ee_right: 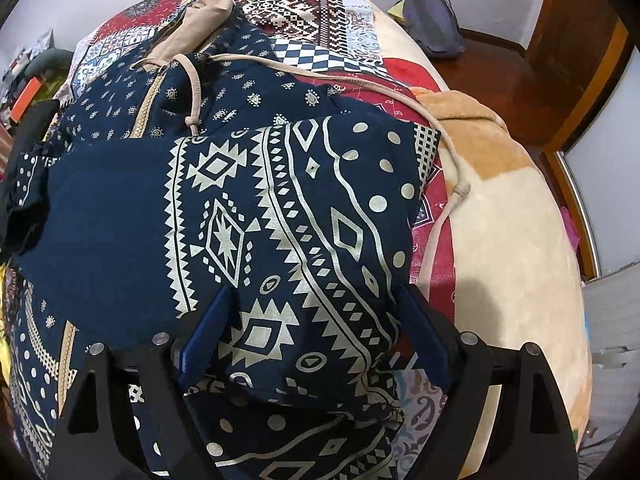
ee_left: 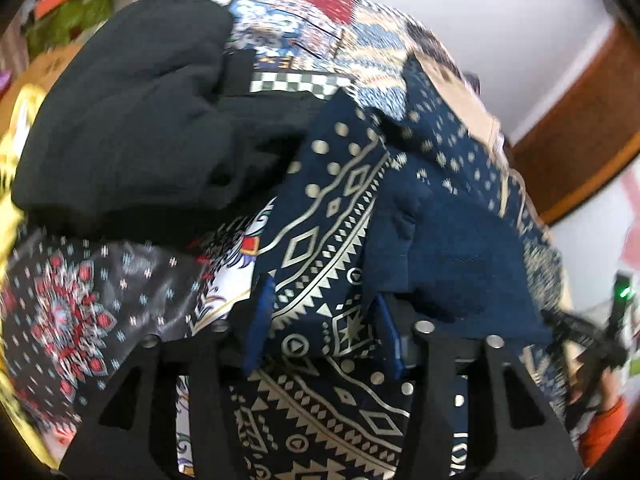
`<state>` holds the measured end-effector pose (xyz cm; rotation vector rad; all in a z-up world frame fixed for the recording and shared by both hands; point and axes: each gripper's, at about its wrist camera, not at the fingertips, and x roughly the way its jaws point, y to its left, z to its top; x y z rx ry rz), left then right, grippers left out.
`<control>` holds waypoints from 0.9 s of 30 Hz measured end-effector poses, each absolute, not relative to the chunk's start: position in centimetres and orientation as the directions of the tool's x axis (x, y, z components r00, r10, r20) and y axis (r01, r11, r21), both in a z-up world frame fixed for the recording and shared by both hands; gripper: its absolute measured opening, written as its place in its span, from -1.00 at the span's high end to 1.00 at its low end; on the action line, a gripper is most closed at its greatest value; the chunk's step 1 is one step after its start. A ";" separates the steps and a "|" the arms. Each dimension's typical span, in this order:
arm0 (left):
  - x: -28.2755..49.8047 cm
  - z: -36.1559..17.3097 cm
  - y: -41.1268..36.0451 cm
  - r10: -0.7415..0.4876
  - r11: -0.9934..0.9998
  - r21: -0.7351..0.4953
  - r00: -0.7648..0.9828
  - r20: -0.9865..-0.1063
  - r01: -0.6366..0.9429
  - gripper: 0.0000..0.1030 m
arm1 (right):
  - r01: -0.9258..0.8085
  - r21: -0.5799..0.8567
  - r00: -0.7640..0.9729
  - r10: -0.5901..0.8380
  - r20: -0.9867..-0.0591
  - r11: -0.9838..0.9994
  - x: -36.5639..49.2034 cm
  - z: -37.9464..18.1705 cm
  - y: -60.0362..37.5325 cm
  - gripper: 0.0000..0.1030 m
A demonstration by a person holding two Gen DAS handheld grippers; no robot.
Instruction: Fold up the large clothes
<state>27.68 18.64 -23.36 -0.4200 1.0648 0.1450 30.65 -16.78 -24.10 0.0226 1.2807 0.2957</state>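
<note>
A large navy garment (ee_right: 256, 200) with a cream geometric print lies folded over on the patchwork bedspread (ee_right: 304, 16). It has a beige lining and a long beige drawstring (ee_right: 452, 168). My right gripper (ee_right: 316, 328) stands open over the near edge of the folded cloth, its blue pads on either side of it. My left gripper (ee_left: 324, 324) has its blue pads against a raised fold of the same garment (ee_left: 340, 216); the gap between them is filled with cloth. The other gripper shows at the right edge of the left wrist view (ee_left: 600, 340).
A black garment (ee_left: 132, 120) lies bunched left of the navy one. A dark floral cloth (ee_left: 80, 300) lies near left. A cream and orange blanket (ee_right: 508, 220) covers the bed's right side. A purple-grey bag (ee_right: 434, 20) sits on the wooden floor by the wall.
</note>
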 end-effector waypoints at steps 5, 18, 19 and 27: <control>26.3 -23.3 20.8 -0.178 0.820 -0.418 0.521 -0.835 -0.390 -0.08 | -0.201 0.185 0.250 0.233 -0.940 0.962 30.8 -24.3 -16.7 -0.61; 23.8 -21.8 22.0 0.059 0.866 -0.188 0.469 -0.881 -0.463 -0.08 | -0.192 0.177 0.250 0.223 -0.942 0.965 30.7 -24.2 -16.7 -0.61; 23.8 -21.5 22.0 0.074 0.873 -0.170 0.467 -0.881 -0.458 -0.08 | -0.194 0.174 0.246 0.219 -0.944 0.966 30.7 -24.1 -16.7 -0.61; 27.1 -16.9 20.2 0.135 0.942 -0.055 0.525 -0.840 -0.330 -0.08 | -0.231 0.156 0.331 0.228 -0.916 0.960 31.7 -19.8 -16.3 -0.61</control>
